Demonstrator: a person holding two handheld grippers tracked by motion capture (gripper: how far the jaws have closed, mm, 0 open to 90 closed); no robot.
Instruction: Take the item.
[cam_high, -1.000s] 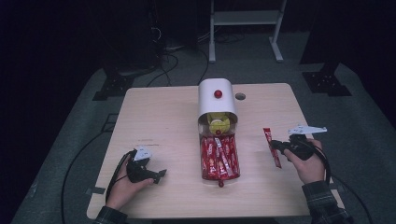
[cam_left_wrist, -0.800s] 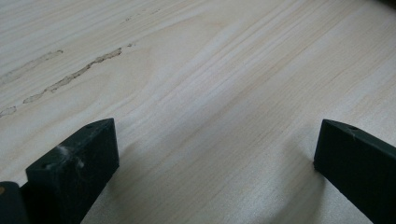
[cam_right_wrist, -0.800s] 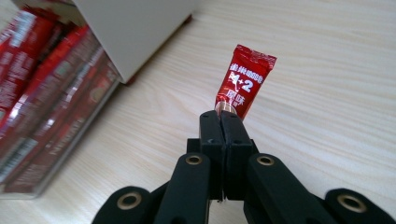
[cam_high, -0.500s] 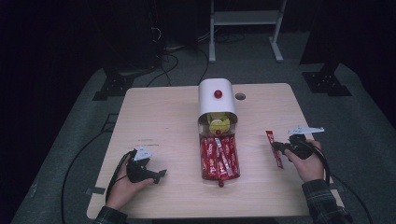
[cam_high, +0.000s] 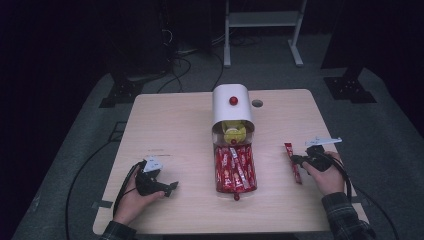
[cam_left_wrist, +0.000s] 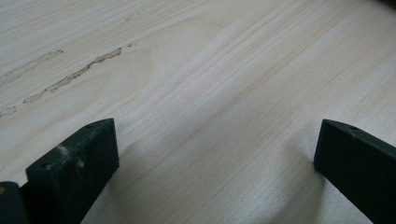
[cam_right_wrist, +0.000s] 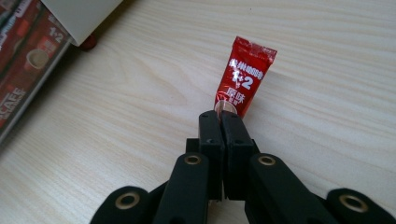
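Right tool (cam_right_wrist: 220, 122) pinches a red sachet (cam_right_wrist: 243, 79) right of the dispenser (cam_high: 232, 114); left tool (cam_left_wrist: 215, 154) gapes wide, empty.

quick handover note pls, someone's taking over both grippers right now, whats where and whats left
Right gripper: shut on one red sachet, held over the table right of the drawer.
Left gripper: open, jaws wide apart over bare wood at the near left, holding nothing.
White container sits at table centre with its drawer pulled out toward the person, full of red sachets; a yellow item lies at the container's mouth.
Done: one sachet gripped, outside the drawer.
Left: whether the sachet is going in or out cannot be told; likely place it, then shut the drawer.
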